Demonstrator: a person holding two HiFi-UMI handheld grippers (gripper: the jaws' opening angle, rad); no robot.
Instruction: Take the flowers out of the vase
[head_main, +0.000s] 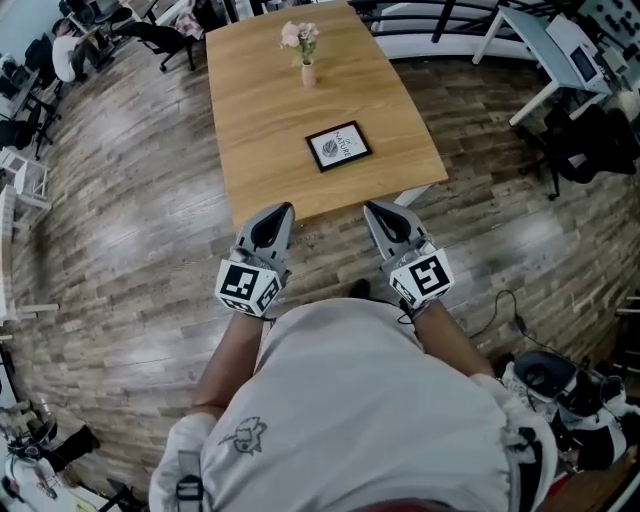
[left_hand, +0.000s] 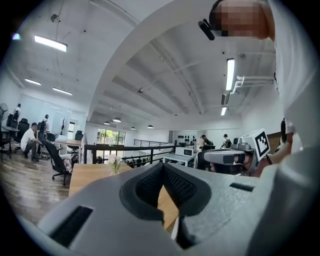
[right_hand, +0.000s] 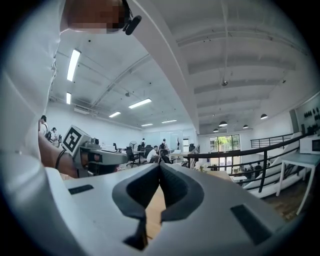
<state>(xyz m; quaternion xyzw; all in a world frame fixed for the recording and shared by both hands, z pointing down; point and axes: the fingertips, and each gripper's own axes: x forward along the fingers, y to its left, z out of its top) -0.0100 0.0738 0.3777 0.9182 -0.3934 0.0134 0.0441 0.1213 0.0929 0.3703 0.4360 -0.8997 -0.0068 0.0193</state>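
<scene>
Pale pink flowers (head_main: 300, 36) stand in a small pink vase (head_main: 308, 74) near the far end of the wooden table (head_main: 260, 130). In the left gripper view the flowers (left_hand: 115, 162) show small and far off on the table. My left gripper (head_main: 286, 208) and right gripper (head_main: 368, 207) are held side by side just short of the table's near edge, both level and pointing at it. Each has its jaws together with nothing between them. In the right gripper view my right gripper (right_hand: 159, 165) is shut, with the table beyond it.
A black-framed picture (head_main: 338, 146) lies flat on the table between me and the vase. Office chairs (head_main: 160, 38) and desks (head_main: 545, 45) stand around on the wooden floor. Cables and gear (head_main: 560, 385) lie on the floor at my right. Several people sit at far desks.
</scene>
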